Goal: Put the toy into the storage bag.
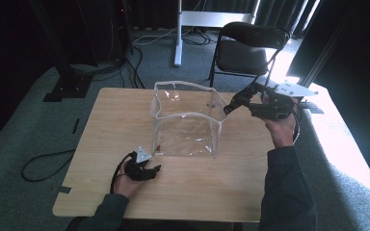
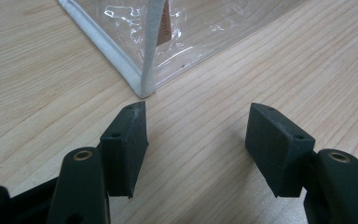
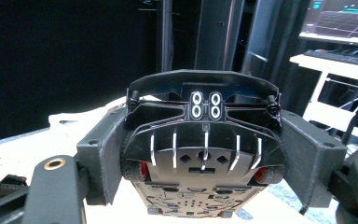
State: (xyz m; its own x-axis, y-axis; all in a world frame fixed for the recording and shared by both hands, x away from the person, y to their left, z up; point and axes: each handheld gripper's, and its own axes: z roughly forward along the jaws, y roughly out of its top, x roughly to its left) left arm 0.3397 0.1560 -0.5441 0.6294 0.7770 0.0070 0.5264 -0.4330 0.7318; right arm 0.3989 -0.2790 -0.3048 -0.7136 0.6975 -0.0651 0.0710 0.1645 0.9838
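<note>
- One clear plastic bag (image 1: 188,120) is standing open on the table (image 1: 101,125); one black toy car (image 3: 204,154), two grippers.
- The left gripper (image 1: 147,168) is lying low, jaws spread, the bag's corner (image 2: 144,88) just beyond its fingertips.
- The right gripper (image 1: 231,105) is hovering raised at the bag's rim, pinching the car between its pads (image 3: 107,154), underside showing, probably lengthwise along the jaws.

My left gripper (image 1: 149,169) low at the near left, left hand (image 1: 127,184) behind it, fingers (image 2: 123,147) spread wide apart, my right gripper (image 1: 232,103) raised at the far right, right hand (image 1: 282,129) gripping it, fingers (image 3: 100,156) clamped on a black toy car (image 3: 203,156)
</note>
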